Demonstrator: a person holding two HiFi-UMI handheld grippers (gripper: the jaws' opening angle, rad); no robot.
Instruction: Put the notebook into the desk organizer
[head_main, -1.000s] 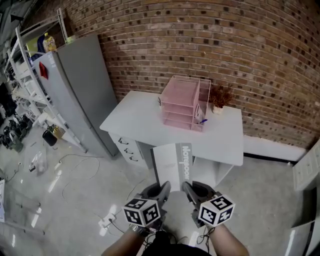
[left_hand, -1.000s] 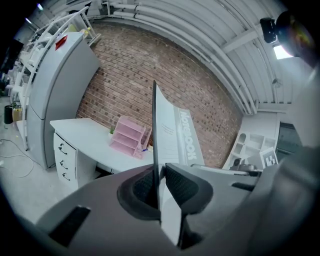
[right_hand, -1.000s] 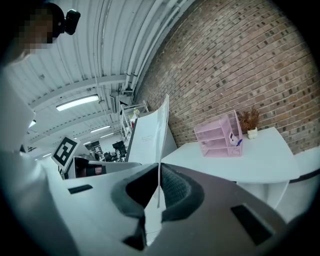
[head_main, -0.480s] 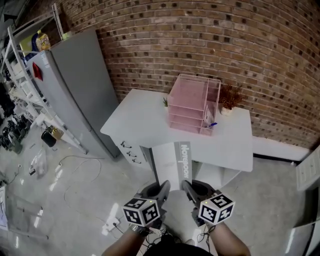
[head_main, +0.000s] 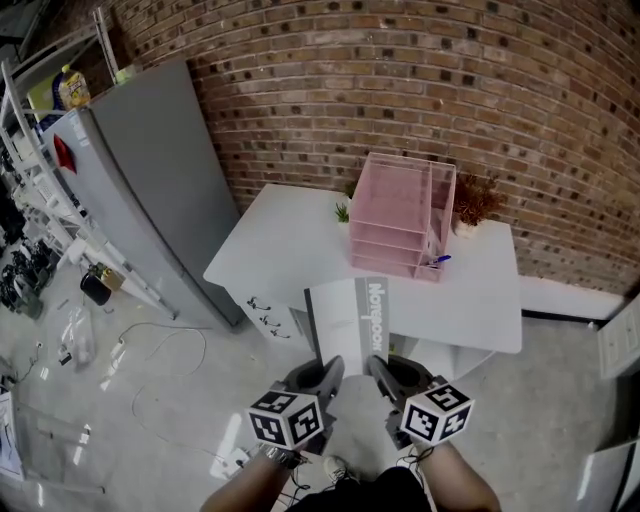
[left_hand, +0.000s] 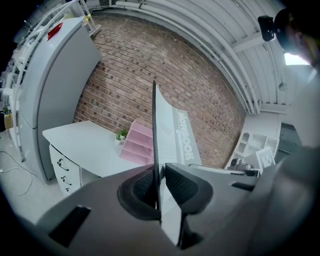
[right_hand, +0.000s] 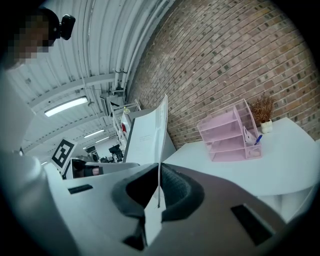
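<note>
Desk organizer (head_main: 400, 215) is drawing nearer, well ahead | left gripper (head_main: 326, 376) and right gripper (head_main: 382, 374) are each pinching the notebook (head_main: 350, 318) by its near edge, sharing its weight while carrying it.

White notebook (head_main: 350, 318) held aloft, well apart from pink desk organizer (head_main: 395, 215).

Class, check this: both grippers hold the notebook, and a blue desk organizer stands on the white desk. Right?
Wrong colour: the desk organizer is pink, not blue, as the head view shows. The left gripper and right gripper do hold the notebook, and it does stand on the white desk.
</note>
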